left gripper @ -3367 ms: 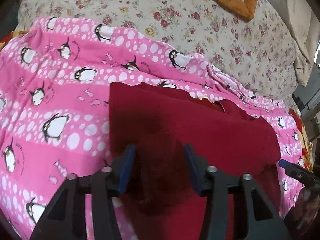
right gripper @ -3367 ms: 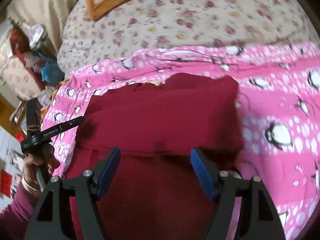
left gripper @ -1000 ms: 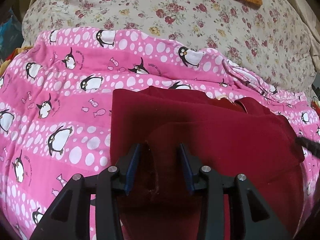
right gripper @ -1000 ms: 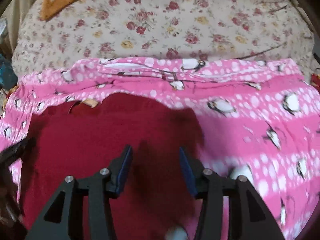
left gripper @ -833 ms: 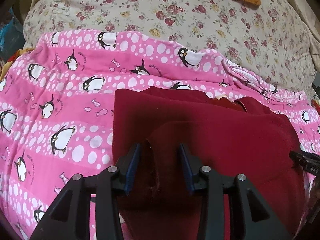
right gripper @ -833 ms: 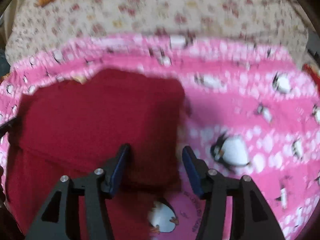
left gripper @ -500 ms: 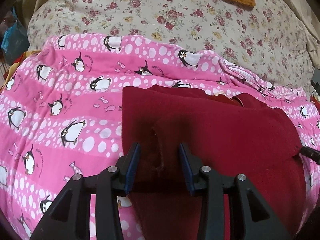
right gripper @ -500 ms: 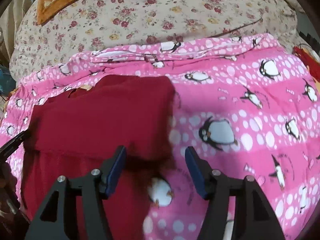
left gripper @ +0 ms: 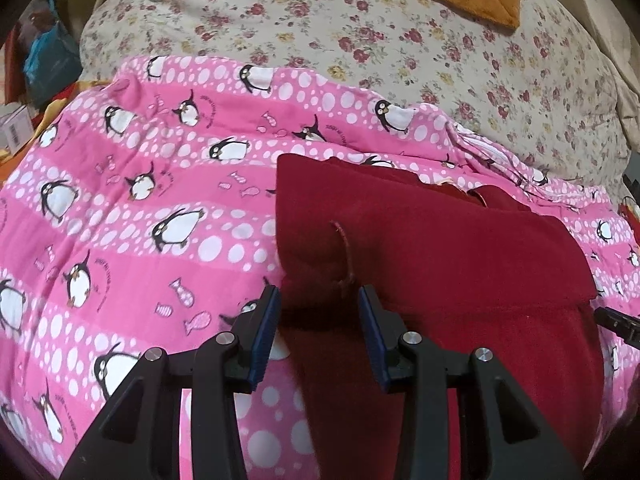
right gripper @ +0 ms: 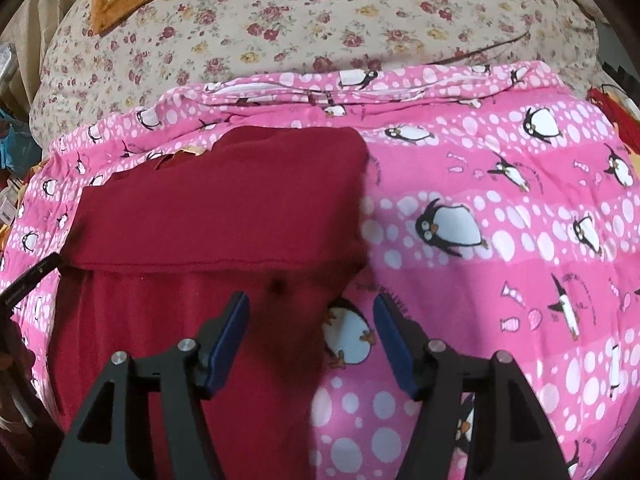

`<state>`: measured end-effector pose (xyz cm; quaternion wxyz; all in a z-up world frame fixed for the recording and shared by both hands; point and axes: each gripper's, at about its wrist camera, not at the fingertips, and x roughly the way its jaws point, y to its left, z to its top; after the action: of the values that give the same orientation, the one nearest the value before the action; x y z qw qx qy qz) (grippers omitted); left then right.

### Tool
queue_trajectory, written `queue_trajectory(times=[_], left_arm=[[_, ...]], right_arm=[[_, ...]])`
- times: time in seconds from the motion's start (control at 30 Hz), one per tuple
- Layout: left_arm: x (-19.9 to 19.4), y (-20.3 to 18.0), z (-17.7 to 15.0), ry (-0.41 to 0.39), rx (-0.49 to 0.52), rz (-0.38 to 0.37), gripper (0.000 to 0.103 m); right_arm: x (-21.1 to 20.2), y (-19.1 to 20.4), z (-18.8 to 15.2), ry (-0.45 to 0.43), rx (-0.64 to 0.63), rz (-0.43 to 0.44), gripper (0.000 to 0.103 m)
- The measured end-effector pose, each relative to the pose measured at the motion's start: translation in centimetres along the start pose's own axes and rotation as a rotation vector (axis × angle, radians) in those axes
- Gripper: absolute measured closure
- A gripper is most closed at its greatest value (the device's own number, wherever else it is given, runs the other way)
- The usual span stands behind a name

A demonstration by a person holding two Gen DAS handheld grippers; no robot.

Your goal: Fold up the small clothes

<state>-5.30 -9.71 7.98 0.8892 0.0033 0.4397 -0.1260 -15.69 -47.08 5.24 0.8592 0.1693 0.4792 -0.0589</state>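
Right gripper (right gripper: 311,340) jaws, just widening, hover apart over the red garment (right gripper: 224,216) (folded edge).

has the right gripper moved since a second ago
Yes. The right gripper has slid right off the red garment; its jaws, just opening, now straddle the garment's right edge over the pink penguin blanket, with nothing gripped.

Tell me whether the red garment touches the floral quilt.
Apart. The right wrist view shows a band of pink penguin blanket between the red garment and the floral quilt.

Home bedrm: bed w/ floral quilt (left gripper: 400,40) & penguin blanket (right gripper: 500,200).
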Motion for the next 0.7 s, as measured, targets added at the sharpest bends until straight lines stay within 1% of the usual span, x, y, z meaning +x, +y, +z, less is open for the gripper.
queue_trajectory(times=[0.13,0.2,0.27,0.3,0.37,0.4,0.47,0.53,0.63,0.7], left_arm=[[0.0,0.3,-0.2,0.006,-0.027,-0.032,0.084],[0.6,0.2,-0.2,0.017,-0.025,-0.03,0.084],[1.3,0.2,-0.1,0.028,-0.026,-0.023,0.084],[1.6,0.2,-0.1,0.035,-0.028,-0.019,0.084],[2.3,0.4,-0.1,0.06,-0.028,-0.01,0.084],[2.5,0.4,-0.1,0.066,-0.028,-0.006,0.084],[2.7,0.5,0.0,0.069,-0.027,-0.004,0.084],[2.8,0.4,0.1,0.066,-0.025,-0.003,0.084],[2.8,0.7,0.3,0.062,-0.037,-0.017,0.083],[2.9,0.9,0.4,0.06,-0.045,-0.024,0.081]], right_arm=[[0.1,-0.1,0.5,-0.031,0.018,-0.02,0.035],[0.4,0.2,0.9,-0.041,0.01,-0.031,0.035],[0.8,0.4,1.5,-0.055,-0.003,-0.062,0.035],[1.2,0.4,1.6,-0.052,-0.013,-0.078,0.035],[2.1,0.4,1.9,0.001,-0.021,-0.151,0.035],[1.9,0.5,2.0,0.001,-0.013,-0.158,0.035],[0.8,1.0,2.1,-0.062,-0.007,-0.114,0.035],[0.0,2.6,2.9,-0.109,-0.033,-0.051,0.036],[1.1,5.6,4.4,-0.115,-0.079,0.043,0.036],[3.3,7.7,5.7,-0.094,-0.109,0.093,0.037]])
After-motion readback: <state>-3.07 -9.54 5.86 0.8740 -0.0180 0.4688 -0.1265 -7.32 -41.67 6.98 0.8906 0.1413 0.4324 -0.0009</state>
